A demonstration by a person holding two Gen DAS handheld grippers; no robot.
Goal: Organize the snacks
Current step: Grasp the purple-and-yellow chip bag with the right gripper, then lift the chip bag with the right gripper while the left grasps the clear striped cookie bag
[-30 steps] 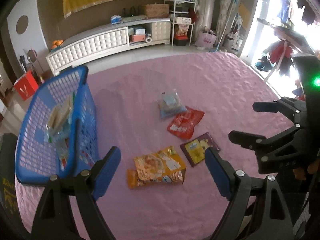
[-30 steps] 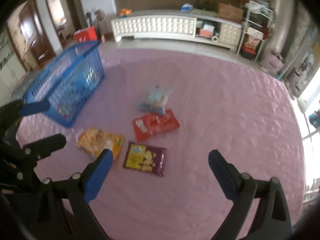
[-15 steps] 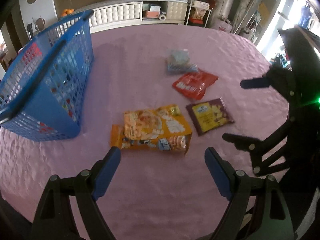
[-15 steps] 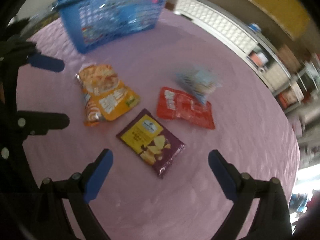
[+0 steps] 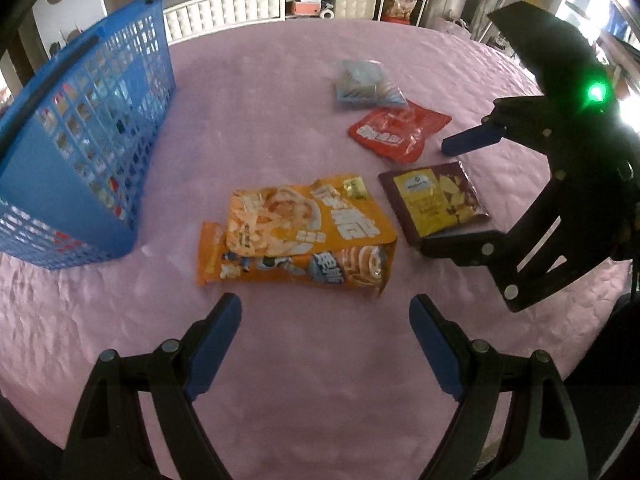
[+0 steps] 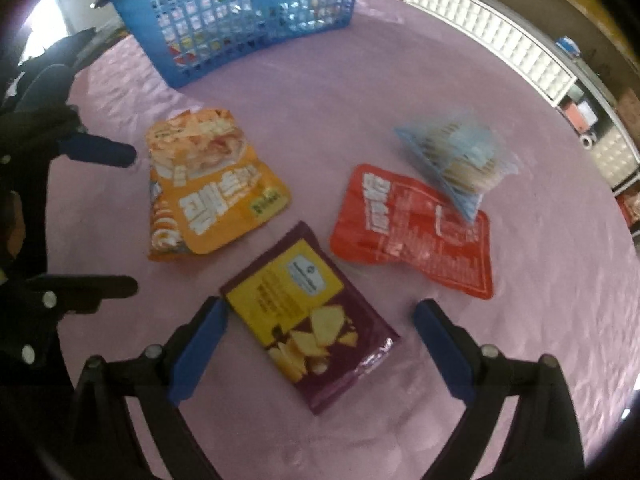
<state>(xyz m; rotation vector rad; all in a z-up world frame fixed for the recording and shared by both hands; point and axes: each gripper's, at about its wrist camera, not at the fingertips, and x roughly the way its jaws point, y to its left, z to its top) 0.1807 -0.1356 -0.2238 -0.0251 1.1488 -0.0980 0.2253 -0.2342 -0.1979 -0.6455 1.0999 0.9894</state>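
You are holding two grippers over a table under a pink cloth [image 5: 280, 92], both tipped steeply downward. Your left gripper [image 5: 325, 340] has its jaws apart and empty, aimed just short of the orange snack bag [image 5: 304, 232], which lies flat, seemingly stacked on a second orange packet. Your right gripper [image 6: 320, 334] also has its jaws apart, straddling the near end of the purple-and-yellow chip packet [image 6: 308, 312] without pressing on it; its left finger sits just beside the packet's edge. That wide stance looks like preparation for pinching each packet. Farther off lie a red pouch [image 6: 416, 236] and a clear blue-trimmed bag [image 6: 456, 160], which overlaps the pouch's far edge. The blue basket [image 5: 80, 140], already holding some packets, stands at the table's left, near the orange bag, probably where the snacks belong.
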